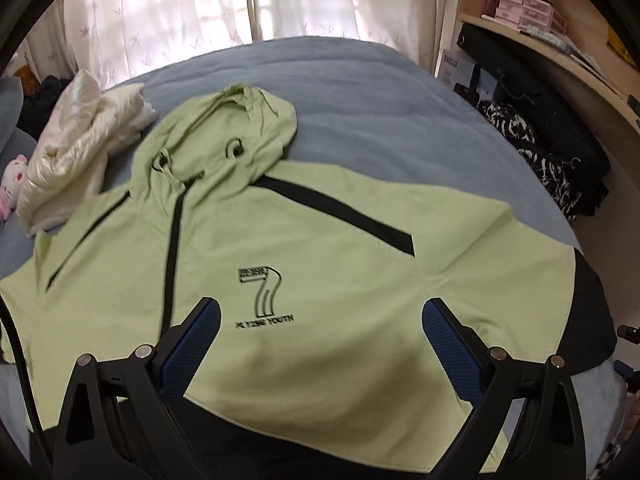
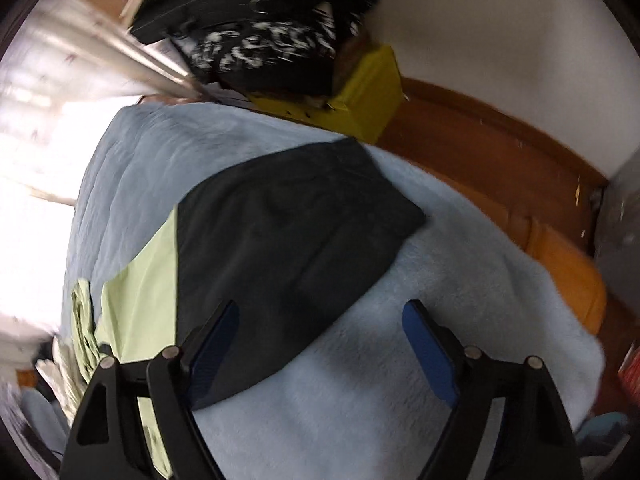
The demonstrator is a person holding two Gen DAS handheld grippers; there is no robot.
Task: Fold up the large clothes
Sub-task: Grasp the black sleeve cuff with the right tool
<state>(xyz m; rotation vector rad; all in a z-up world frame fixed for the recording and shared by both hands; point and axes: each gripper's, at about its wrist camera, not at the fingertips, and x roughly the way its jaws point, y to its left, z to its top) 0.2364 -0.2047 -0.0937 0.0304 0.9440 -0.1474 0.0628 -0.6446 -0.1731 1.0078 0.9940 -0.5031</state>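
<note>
Both claws gape wide and hold nothing. The left claw [image 1: 320, 312] hangs over the hoodie [image 1: 280, 248], spread flat on the bed [image 1: 360, 92]. The right claw [image 2: 320, 320] hangs over the black sleeve [image 2: 288, 232], bare blanket [image 2: 440, 280] beside it.

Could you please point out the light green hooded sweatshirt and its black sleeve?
Light green hooded sweatshirt [image 1: 304, 240], left wrist view, on its chest panel.
Black sleeve [image 2: 288, 240], right wrist view, on the sleeve's middle.

Black gripper [image 1: 320, 312] frames, blue ribbed pads [image 1: 448, 328], silver screws [image 1: 145, 351]
</note>
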